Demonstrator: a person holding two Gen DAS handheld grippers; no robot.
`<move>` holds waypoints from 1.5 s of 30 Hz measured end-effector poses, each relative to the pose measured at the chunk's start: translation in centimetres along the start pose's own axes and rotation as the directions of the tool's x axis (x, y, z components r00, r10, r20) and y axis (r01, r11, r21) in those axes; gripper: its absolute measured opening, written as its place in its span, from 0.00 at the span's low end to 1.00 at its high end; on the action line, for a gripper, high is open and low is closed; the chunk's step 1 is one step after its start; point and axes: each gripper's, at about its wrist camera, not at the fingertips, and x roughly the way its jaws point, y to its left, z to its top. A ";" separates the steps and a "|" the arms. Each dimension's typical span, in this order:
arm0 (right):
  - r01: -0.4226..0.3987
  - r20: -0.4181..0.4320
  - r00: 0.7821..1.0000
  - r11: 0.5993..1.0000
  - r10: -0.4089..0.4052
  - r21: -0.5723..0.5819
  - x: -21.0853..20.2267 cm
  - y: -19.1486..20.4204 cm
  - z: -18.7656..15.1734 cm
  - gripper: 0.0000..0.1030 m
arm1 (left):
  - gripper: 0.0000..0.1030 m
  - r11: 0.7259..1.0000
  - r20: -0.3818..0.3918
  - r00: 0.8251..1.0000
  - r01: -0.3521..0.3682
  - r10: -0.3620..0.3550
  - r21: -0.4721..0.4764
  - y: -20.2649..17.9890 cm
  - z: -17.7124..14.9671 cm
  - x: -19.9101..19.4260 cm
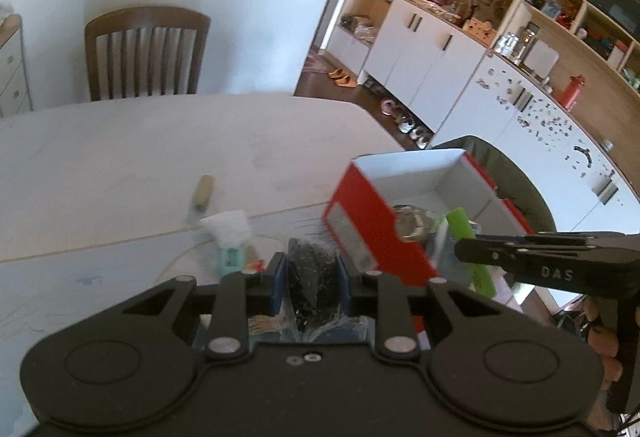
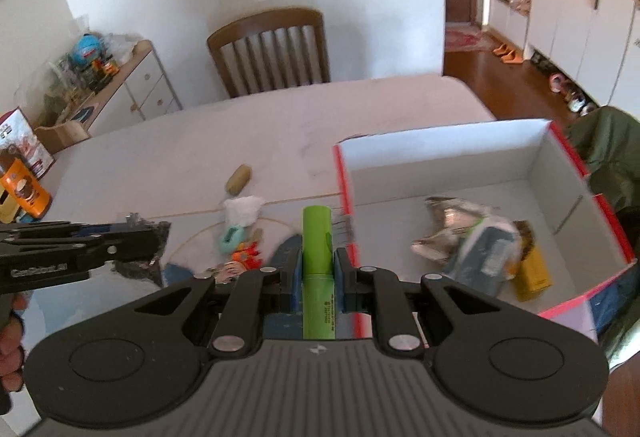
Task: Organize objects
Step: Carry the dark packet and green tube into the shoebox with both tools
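Fingers of the left gripper [image 1: 312,273] pinched a black crinkled packet [image 1: 310,277] above the table [image 1: 120,157], beside the red box [image 2: 560,165]. Those of the right gripper [image 2: 317,269] clamped a green tube [image 2: 318,261] just left of the box's red wall; foil wrappers [image 2: 444,233] and a yellow packet [image 2: 532,273] lay inside.

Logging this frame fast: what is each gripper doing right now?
Left gripper: shut on the black crinkly packet.
Right gripper: shut on the green tube, beside the red box.
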 end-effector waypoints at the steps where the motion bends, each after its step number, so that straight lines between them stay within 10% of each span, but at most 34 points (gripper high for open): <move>1: -0.001 0.001 1.000 1.000 0.001 0.009 -0.2 -0.7 0.0 0.15 | 0.24 1.000 -0.001 1.000 0.005 -0.005 0.003 -0.7 0.0 0.1; 25: 0.036 0.022 0.999 0.998 -0.037 0.059 -1.6 -15.5 0.9 0.15 | 0.24 0.995 -0.063 0.998 0.012 -0.005 0.103 -13.5 1.3 8.5; 45: 0.027 -0.093 0.995 0.999 -0.029 -0.032 8.4 -20.0 4.5 0.15 | 0.24 0.974 -0.215 0.967 -0.094 0.139 0.206 -17.1 1.8 18.6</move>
